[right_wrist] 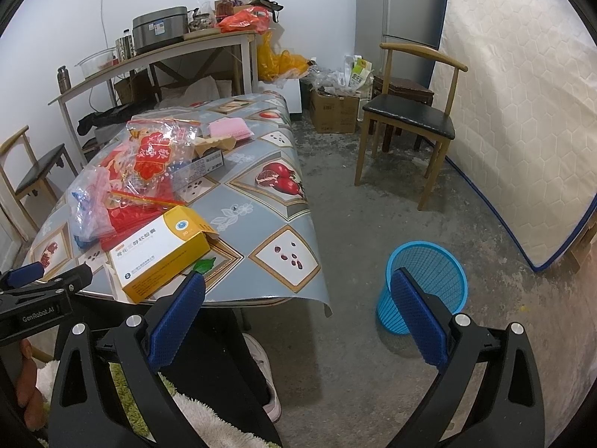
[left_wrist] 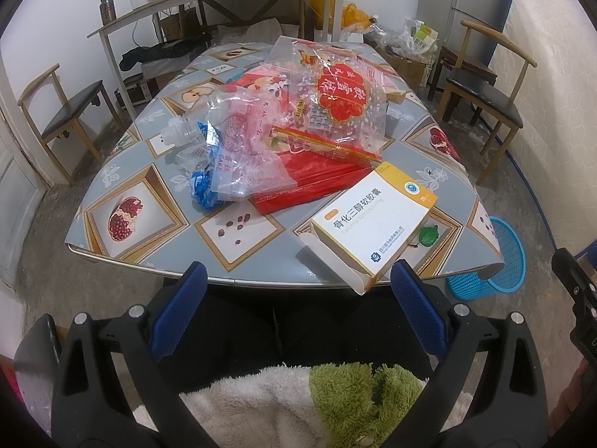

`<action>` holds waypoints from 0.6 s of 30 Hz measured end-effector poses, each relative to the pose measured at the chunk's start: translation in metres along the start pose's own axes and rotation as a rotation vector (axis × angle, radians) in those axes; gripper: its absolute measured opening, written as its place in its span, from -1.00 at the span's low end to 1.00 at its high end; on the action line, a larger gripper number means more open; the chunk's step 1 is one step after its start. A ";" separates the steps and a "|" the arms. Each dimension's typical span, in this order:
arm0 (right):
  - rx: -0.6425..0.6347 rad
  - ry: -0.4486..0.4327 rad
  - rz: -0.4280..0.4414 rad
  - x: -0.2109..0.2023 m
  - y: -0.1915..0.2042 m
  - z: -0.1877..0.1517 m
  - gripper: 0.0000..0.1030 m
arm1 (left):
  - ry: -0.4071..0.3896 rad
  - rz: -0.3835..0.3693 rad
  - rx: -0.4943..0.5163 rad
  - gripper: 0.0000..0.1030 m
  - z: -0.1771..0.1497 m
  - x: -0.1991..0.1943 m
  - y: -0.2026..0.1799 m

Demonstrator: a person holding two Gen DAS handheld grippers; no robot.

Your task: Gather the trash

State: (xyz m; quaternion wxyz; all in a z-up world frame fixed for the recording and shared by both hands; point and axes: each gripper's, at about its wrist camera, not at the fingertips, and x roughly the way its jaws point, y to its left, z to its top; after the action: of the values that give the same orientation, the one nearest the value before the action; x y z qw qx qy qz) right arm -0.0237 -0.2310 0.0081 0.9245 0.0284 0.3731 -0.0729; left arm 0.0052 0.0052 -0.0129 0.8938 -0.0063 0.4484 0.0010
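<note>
A white and yellow medicine box (left_wrist: pixel 373 224) lies with its flap open at the near edge of the table (left_wrist: pixel 156 250); it also shows in the right wrist view (right_wrist: pixel 164 250). Behind it lie a red packet (left_wrist: pixel 306 183), a clear red-printed bag (left_wrist: pixel 335 112), a crushed plastic bottle (left_wrist: pixel 186 134) and blue wrapper (left_wrist: pixel 203 186). A blue mesh bin (right_wrist: pixel 425 283) stands on the floor right of the table. My left gripper (left_wrist: pixel 298 280) is open and empty, just short of the box. My right gripper (right_wrist: pixel 298 291) is open and empty, above the floor between table and bin.
Wooden chairs stand at the left (left_wrist: pixel 63 119) and right (right_wrist: pixel 410 119) of the table. A mattress (right_wrist: pixel 522 130) leans on the right wall. A shelf table (right_wrist: pixel 156 56) with pots and a cardboard box (right_wrist: pixel 332 112) stand at the back.
</note>
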 end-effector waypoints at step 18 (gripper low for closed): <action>0.004 0.007 0.006 0.000 0.002 0.003 0.88 | 0.006 -0.002 -0.006 0.84 0.002 0.002 0.002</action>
State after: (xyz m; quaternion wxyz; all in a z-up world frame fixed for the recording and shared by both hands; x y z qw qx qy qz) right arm -0.0215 -0.2291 0.0106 0.9233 0.0315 0.3762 -0.0708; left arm 0.0081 0.0070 -0.0128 0.8923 -0.0096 0.4512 0.0013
